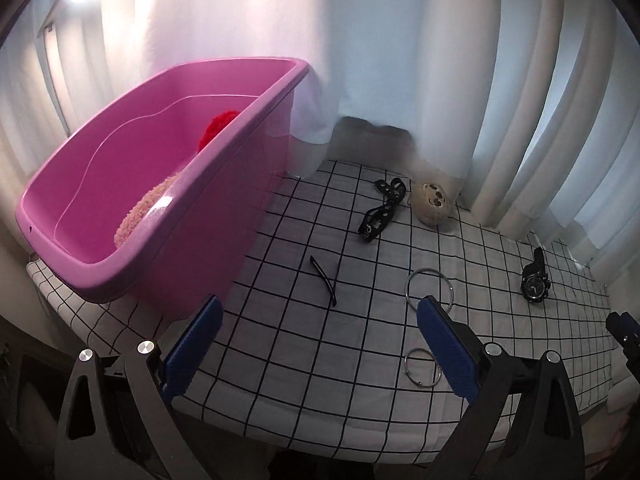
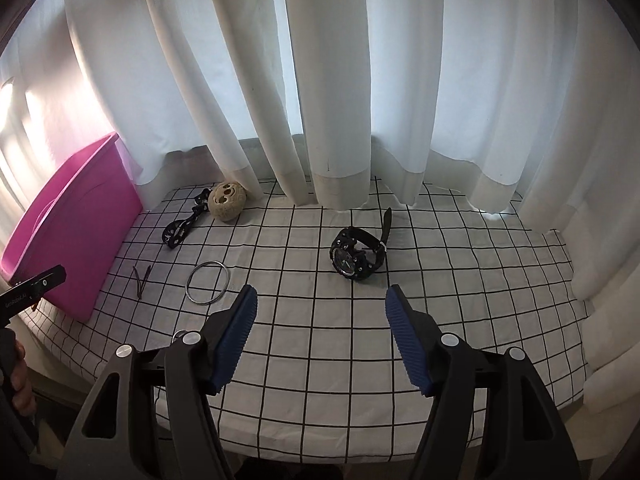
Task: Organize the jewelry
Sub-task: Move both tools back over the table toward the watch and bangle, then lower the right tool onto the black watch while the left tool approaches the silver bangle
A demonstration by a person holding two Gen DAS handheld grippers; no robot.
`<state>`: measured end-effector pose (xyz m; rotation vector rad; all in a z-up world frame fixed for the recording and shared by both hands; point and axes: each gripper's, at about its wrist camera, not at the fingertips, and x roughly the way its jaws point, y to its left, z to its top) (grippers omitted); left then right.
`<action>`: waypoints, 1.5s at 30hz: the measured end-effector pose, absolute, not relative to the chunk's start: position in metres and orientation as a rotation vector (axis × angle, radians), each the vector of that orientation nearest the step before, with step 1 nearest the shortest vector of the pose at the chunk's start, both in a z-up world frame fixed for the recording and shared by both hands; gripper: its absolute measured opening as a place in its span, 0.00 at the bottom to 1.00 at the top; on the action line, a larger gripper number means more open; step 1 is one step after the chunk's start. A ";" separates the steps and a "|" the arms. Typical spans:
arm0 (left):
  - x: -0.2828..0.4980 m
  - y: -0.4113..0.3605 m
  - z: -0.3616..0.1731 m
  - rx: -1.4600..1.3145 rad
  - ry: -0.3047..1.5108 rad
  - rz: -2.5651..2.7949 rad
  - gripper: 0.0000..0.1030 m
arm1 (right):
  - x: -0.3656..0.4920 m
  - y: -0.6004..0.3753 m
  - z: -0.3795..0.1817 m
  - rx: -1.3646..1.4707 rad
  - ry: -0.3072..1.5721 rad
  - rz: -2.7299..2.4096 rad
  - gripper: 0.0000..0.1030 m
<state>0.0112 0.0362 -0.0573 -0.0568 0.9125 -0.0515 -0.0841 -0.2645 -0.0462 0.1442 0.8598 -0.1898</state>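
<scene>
Both the left gripper (image 1: 318, 312) and the right gripper (image 2: 321, 300) hover with fingers spread and empty, so a pick-up seems in hand: next, the right must descend around the black watch (image 2: 357, 254) (2 rings lie nearer the pink tub (image 1: 200, 216)).

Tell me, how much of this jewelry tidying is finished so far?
Only a start: the pink plastic tub holds just a red fluffy item and a peach fluffy one. Nothing is in hand; the left gripper and right gripper both hang open and empty. Still out on the checked cloth: black wristwatch, large metal ring, smaller ring, black strap, thin dark clip, beige carved ball.
</scene>
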 end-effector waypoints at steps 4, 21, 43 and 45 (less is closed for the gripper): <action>0.012 0.032 -0.076 -0.061 0.954 -0.036 0.93 | -0.082 -0.282 -0.063 0.173 0.891 -0.201 0.62; 0.000 -0.024 -0.146 0.022 1.069 -0.104 0.93 | -0.061 -0.300 -0.119 0.199 0.974 -0.168 0.62; -0.010 -0.074 -0.188 -0.006 1.108 -0.029 0.93 | -0.024 -0.336 -0.161 0.179 0.987 -0.085 0.62; -0.010 -0.077 -0.190 -0.009 1.103 -0.014 0.93 | -0.022 -0.337 -0.162 0.172 0.988 -0.076 0.62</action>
